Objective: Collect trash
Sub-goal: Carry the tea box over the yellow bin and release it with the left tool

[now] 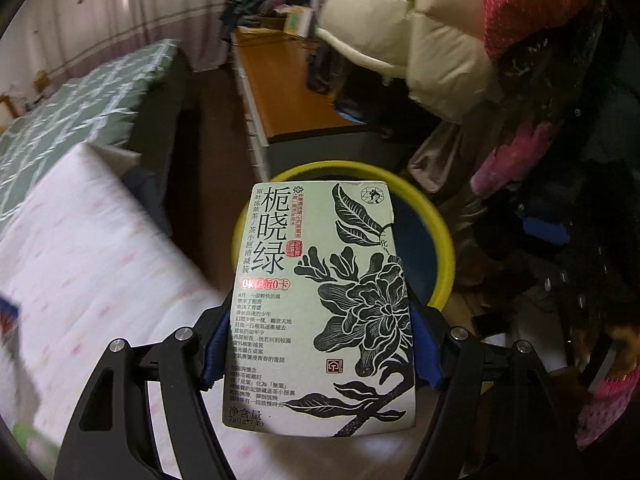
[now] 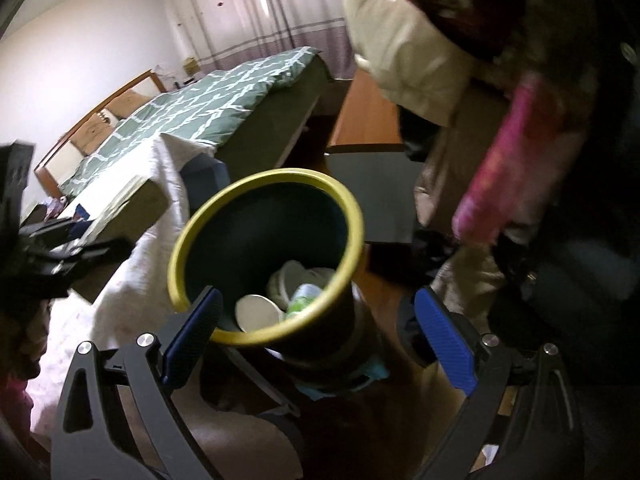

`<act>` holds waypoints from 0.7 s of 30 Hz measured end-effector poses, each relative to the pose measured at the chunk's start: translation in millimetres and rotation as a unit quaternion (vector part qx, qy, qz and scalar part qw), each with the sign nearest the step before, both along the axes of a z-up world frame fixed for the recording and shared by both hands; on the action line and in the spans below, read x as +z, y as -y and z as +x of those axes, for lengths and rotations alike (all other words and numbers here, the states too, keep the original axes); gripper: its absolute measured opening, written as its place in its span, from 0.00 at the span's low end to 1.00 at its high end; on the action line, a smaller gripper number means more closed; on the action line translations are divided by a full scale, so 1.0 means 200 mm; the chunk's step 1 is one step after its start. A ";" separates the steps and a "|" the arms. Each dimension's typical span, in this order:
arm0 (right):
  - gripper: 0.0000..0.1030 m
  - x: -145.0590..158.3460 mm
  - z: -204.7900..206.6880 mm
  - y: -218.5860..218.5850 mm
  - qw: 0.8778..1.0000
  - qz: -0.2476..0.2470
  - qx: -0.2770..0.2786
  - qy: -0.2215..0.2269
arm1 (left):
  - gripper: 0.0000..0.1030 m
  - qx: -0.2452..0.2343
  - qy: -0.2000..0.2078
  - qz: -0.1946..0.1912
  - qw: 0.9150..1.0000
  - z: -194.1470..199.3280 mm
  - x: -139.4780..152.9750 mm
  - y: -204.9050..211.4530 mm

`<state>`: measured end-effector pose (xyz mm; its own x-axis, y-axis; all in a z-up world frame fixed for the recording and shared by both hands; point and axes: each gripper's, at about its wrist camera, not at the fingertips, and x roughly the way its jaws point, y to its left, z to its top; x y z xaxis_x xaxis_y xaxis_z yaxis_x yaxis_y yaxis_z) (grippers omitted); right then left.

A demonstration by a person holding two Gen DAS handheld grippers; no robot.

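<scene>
My left gripper (image 1: 320,314) is shut on a pale green tea box (image 1: 320,308) printed with a black flower, its blue pads (image 1: 212,352) pressing both long sides. Just past the box stands a dark trash bin with a yellow rim (image 1: 444,240). In the right wrist view the same bin (image 2: 280,178) sits close in front, with paper cups (image 2: 256,314) and a green wrapper (image 2: 304,296) inside. My right gripper (image 2: 318,294) is open, its fingers on either side of the bin's near rim with no grip on it. The left gripper (image 2: 60,248) and its box (image 2: 120,208) show at the left edge.
A table under a white cloth (image 1: 92,248) lies left of the bin. Behind it is a bed with a green checked quilt (image 2: 208,100). An orange desk (image 1: 288,92) stands farther back. Hanging coats (image 1: 432,28) and pink clothes (image 2: 508,160) crowd the right side.
</scene>
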<state>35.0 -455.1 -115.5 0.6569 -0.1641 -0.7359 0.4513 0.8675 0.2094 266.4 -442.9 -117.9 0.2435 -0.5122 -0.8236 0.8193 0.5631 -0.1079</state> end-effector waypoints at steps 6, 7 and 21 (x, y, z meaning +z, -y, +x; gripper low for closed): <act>0.90 -0.03 -0.08 0.05 1.000 0.006 -0.017 -0.009 | 0.79 -0.008 0.001 0.014 1.000 0.05 -0.11 0.25; 0.90 -0.04 -0.08 0.05 1.000 0.009 -0.018 -0.010 | 0.83 -0.005 0.001 0.017 1.000 0.07 -0.13 0.27; 0.90 -0.05 0.06 -0.09 0.999 0.008 0.030 -0.013 | 0.92 0.098 0.056 -0.093 0.989 -0.10 0.20 -0.54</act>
<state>46.6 -436.3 -126.3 0.6456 -0.1134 -0.7553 0.4048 0.8894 0.2125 246.1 -334.5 -77.0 0.4382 -0.5863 -0.6813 0.7089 0.6915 -0.1391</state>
